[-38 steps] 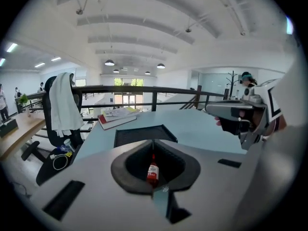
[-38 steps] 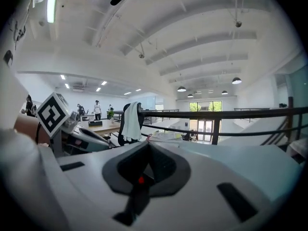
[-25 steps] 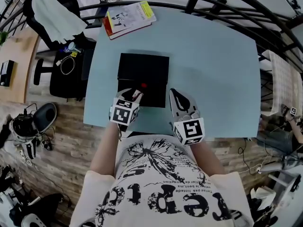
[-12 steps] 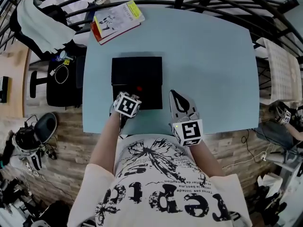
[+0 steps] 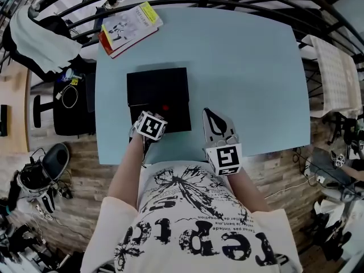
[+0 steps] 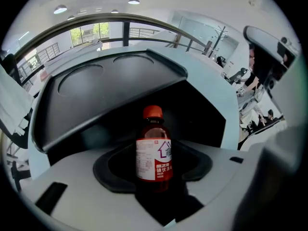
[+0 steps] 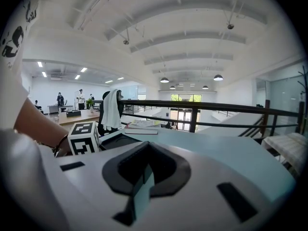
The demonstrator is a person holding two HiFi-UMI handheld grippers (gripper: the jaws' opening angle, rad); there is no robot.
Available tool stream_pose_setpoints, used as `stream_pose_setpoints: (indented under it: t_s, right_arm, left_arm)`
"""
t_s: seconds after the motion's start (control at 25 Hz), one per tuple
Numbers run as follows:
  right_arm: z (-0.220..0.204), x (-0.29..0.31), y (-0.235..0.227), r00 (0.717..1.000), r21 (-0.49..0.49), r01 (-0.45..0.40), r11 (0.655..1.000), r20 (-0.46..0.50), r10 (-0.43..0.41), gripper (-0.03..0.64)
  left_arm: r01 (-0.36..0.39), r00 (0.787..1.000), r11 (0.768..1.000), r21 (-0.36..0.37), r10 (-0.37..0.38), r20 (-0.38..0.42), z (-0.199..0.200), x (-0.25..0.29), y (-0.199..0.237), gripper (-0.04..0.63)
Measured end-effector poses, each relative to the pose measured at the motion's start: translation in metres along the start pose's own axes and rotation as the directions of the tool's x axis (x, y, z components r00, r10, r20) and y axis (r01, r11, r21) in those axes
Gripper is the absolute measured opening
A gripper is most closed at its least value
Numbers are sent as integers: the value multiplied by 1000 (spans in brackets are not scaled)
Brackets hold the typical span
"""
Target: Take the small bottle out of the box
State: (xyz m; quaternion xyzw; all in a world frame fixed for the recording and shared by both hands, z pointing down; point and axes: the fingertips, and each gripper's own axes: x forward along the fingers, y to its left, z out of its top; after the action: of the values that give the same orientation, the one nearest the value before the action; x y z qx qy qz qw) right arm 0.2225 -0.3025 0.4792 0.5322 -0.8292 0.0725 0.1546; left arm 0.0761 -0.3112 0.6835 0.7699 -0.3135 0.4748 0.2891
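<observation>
Now the left gripper, jaws just spread wide, straddles the bottle in the box without pinching it; the right gripper sits beside the box, pressed together, empty.

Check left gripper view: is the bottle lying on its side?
No, the small bottle stands upright inside the black box, red cap on top.

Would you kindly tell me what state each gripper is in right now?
Left gripper: open; jaws just opened wide, then eased inward; small brown red-capped bottle between them, ungripped.
Right gripper: closed, empty.
</observation>
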Motion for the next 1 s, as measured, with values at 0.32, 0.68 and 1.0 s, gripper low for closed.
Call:
stream_pose_setpoints:
  t_s: [0.32,0.68,1.0]
  right_arm:
    - [4,-7,3,1000,-21,-4,1000,8,4,8]
    - [15,-8,15,999,-54,-32,998,37,34,9]
    - [34,-6,35,994,-75,-72,995,73,77,9]
  left_arm:
    - [8,1000,1000,-7,-8,-2,-6,-6,-7,233]
    - [-8,989,1000,4,7,150,14,-55,-13,233]
    - [-87,927,996,-7,84,365,43,-124,-8,233]
